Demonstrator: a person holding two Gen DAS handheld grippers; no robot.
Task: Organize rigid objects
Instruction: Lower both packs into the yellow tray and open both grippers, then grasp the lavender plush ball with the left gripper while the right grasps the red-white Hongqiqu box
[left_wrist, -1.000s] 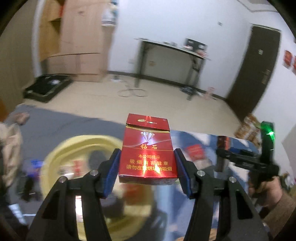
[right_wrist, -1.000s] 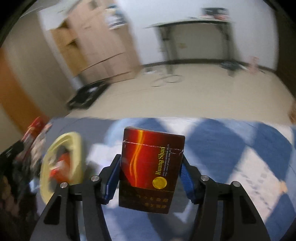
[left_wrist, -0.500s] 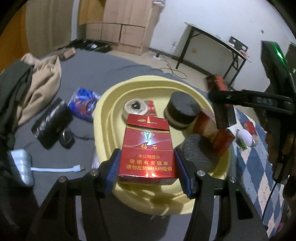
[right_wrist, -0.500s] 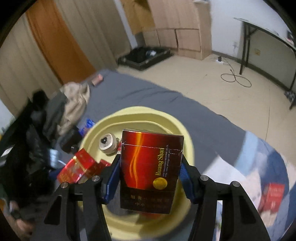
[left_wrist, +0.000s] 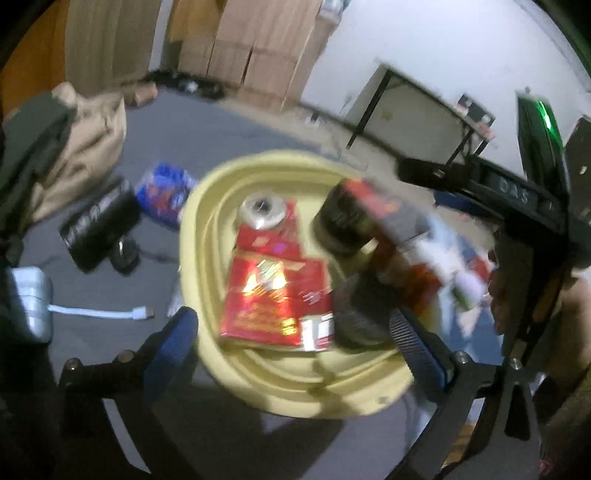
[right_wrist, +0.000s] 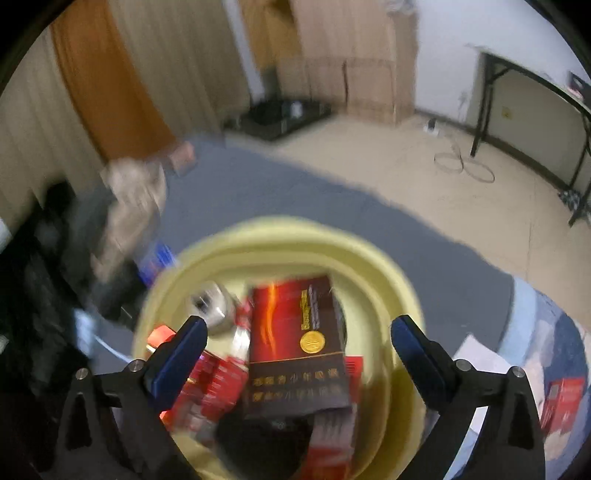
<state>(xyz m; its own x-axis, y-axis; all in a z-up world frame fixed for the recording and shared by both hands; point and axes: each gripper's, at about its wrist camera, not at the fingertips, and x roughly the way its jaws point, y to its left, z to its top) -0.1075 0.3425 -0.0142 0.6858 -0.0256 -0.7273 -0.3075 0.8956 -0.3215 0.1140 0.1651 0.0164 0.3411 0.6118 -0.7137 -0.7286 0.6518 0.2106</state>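
While both of our grippers hang over the yellow basin, their jaws stand wide apart with nothing between them. Our left gripper frames the bright red cigarette pack, which sits inside the basin, face up, clear of either blue pad — blurred, but plainly loose. Our right gripper spreads just as wide around the dark maroon pack, gold seal showing, which is in the basin too, on top of the jumble of red packs there.

Around them in the basin we see a roll of tape near the far wall, a dark round puck beside it, and another dark disc at the near right. In the left wrist view the right-hand tool crosses above the basin's far right rim, green light glowing.

Outside the basin, on the grey sheet — a black tube, a blue packet, a silver power bank with a white cable, and tan clothing. One more red pack lies off to the right on the checked cloth.
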